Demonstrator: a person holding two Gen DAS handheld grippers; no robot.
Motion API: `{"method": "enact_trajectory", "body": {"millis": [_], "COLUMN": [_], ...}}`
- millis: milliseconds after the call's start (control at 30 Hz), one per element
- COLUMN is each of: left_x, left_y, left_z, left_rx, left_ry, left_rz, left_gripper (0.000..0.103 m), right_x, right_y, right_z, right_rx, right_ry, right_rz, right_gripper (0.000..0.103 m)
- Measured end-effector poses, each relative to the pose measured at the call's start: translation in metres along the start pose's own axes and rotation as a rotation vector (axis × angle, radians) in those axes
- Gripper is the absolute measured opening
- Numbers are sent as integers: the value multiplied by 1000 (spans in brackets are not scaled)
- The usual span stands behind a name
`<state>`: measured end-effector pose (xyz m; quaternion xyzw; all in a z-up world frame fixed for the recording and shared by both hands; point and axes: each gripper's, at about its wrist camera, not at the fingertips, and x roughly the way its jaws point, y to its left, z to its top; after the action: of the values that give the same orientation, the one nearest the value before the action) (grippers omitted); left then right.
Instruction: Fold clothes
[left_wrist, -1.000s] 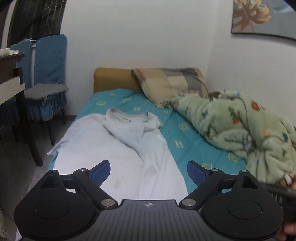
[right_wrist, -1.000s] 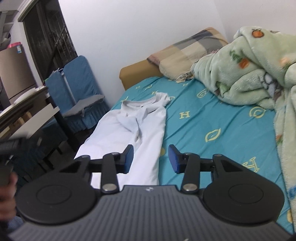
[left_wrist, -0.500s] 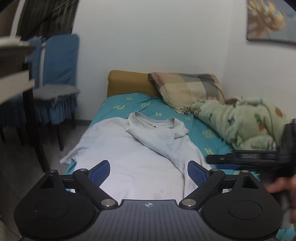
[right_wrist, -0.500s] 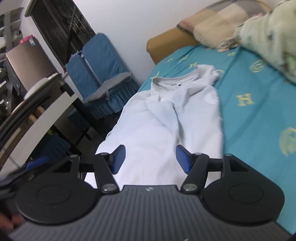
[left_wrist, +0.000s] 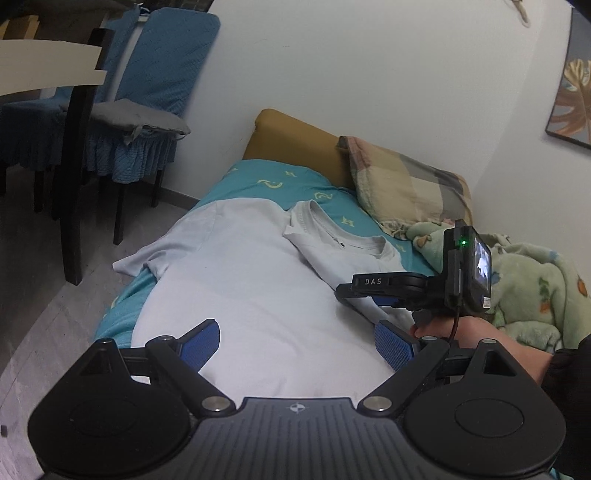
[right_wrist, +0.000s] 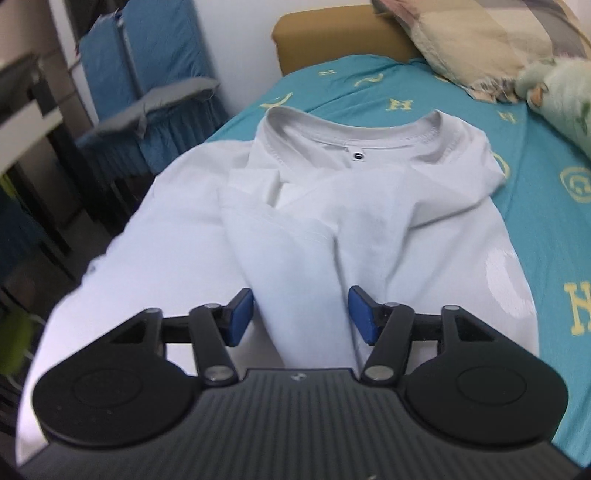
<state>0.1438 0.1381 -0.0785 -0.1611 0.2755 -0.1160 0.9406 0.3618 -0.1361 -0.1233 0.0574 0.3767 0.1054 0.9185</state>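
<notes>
A white T-shirt lies on the teal bed sheet, collar toward the headboard, its right side folded over the middle and its left sleeve hanging off the bed edge. My left gripper is open and empty above the shirt's lower part. My right gripper is open, its blue pads either side of the folded ridge of the shirt. It also shows in the left wrist view, low over the shirt's right side.
A plaid pillow and a green fleece blanket lie on the bed's right. Blue covered chairs and a dark table leg stand left of the bed. The mustard headboard meets a white wall.
Both grippers have moved closer to the shirt. The right gripper has opened wider and come down over the folded ridge, and shows further into the left wrist view.
</notes>
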Motion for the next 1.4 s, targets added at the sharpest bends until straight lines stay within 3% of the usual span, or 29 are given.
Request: {"method": "enact_trajectory", "body": {"millis": [33,100,300,467,500,567,600,633,800,900,1000,1067,1167,1233,1400], "left_x": [-1,-5,-22,-33,-36,-41,-42,-41,-32,-19,-8,-2,3,5,5], "left_y": [2,4,10,14,15,15,14,13,7,11,17,20,26,28,31], "left_z": [1,2,10,13,14,14,13,12,6,2,-1,-4,-7,-9,-8], "left_rx": [-5,-14,-63,-101,-108,-117,-118,-118,-104,-111,-127,-139,-178,-198,-171], "left_ry": [-5,-17,-64,-70,-70,-71,-69,-65,-41,-20,-1,10,24,27,13], "left_rz": [4,12,35,44,43,39,37,35,38,46,59,67,63,58,76], "left_gripper": [92,92,92,92,92,92,92,92,92,92,92,92,92,93,93], "right_x": [-2,-5,-21,-33,-37,-41,-43,-42,-5,30,60,69,78,83,71], "right_y": [6,18,65,85,86,83,80,76,49,38,27,27,32,36,50], "right_z": [0,1,1,6,8,14,17,20,44,56,62,59,52,49,67], "right_rx": [-23,-70,-201,-127,-115,-99,-92,-93,-40,-50,-35,-51,-82,-105,-145], "right_ry": [-7,-21,-51,1,-5,-29,-43,-64,-70,-57,-45,-49,-62,-72,-184], "right_rz": [4,12,41,212,221,206,193,154,-22,-198,-220,-209,-192,-183,-203], "right_gripper": [31,14,14,15,18,41,65,81,81,81,80,71,45,5,3]}}
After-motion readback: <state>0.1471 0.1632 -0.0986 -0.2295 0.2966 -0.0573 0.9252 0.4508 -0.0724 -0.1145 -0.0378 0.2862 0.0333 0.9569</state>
